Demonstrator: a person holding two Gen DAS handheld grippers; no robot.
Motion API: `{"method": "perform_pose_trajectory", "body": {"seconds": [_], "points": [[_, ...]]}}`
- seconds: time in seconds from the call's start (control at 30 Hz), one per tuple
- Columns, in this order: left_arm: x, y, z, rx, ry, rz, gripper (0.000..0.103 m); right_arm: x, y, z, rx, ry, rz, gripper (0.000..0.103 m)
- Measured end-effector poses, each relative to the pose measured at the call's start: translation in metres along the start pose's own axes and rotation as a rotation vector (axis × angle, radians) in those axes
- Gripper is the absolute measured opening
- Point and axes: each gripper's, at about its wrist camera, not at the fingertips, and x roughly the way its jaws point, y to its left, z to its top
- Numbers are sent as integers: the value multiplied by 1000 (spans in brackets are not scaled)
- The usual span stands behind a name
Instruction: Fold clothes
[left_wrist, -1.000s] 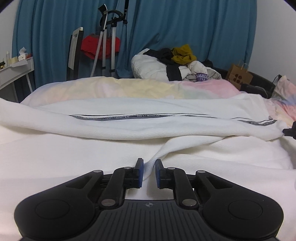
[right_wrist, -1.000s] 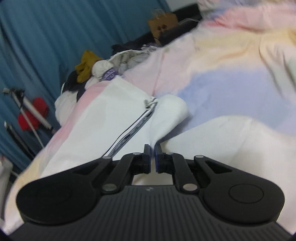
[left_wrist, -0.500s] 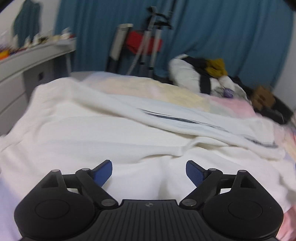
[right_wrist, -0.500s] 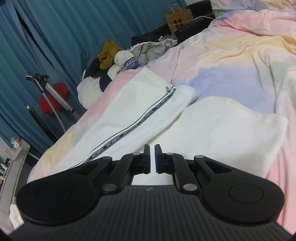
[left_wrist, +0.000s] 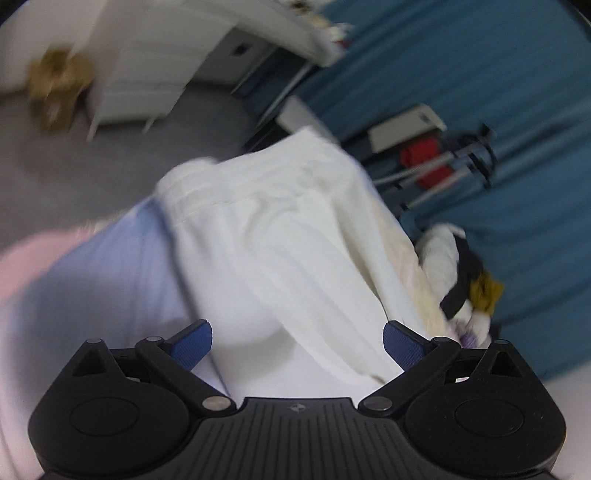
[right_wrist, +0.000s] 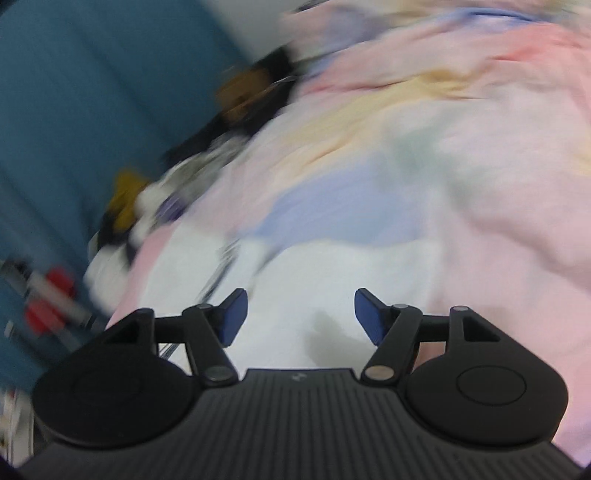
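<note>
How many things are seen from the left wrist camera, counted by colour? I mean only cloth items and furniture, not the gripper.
White: 2, the white garment on the bed and the white desk
Blue: 1, the curtain
Red: 1, a red cloth by the curtain
Mustard yellow: 1, a mustard garment in the clothes pile
Pastel: 1, the bedsheet
Total: 6

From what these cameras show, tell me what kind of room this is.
Most likely a bedroom: a bed under a pastel duvet, a pile of unfolded clothes at its edge, teal curtains, and a white garment spread out for folding.
</note>
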Motion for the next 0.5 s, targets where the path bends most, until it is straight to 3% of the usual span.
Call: {"method": "perform_pose_trajectory", "body": {"seconds": [0.13,0.2,0.47,0.5], "points": [[14,27,4,-172,74,-79,98,2,-32,9,146,-20,-159,68],[20,36,3,-224,93,-91,97,8,-46,10,217,9,-164,67],[51,34,11,-217,105,-117,76,49,-66,-16,395,208,-35,67],[56,31,11,-208,106,-116,69,55,-63,-18,389,224,-20,67]]}}
